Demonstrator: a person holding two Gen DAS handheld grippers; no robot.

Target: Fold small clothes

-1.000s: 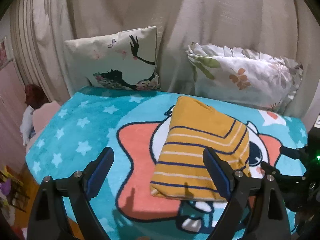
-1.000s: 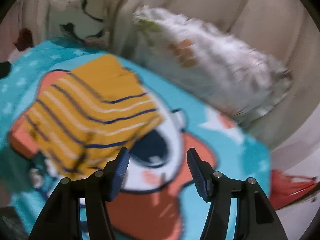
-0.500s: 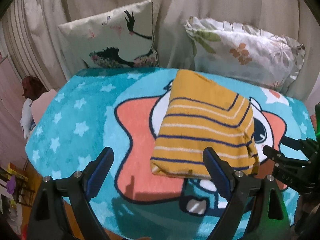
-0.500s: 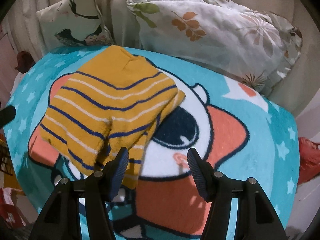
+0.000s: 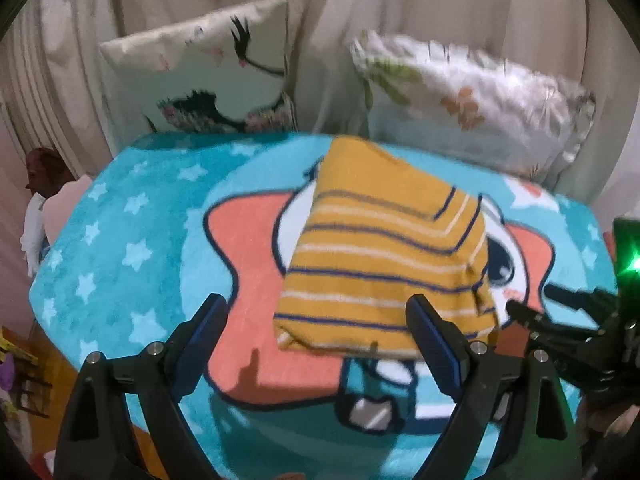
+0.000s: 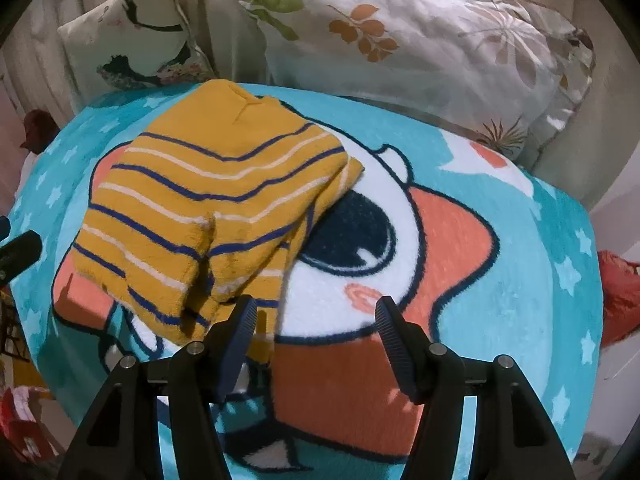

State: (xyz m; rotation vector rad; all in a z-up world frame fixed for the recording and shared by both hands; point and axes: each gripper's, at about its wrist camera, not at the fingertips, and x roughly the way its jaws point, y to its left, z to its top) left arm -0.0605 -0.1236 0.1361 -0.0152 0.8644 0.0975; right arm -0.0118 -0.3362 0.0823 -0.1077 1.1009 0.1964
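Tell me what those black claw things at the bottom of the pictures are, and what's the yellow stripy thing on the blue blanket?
Those claws are grippers, a bit like big tongs. A person holds one in each hand, and each carries a small camera that looks out along its two fingers. That is why you see two pictures of the same place.

One picture comes from the left gripper, the other from the right gripper. Both are open and hold nothing. At the right edge of the left picture you can also see the other gripper's black body.

The yellow thing is a small striped sweater, already folded into a bundle. It lies on a turquoise blanket with white stars and a big cartoon face. Behind it stand two pillows: a bird pillow and a leaf pillow.
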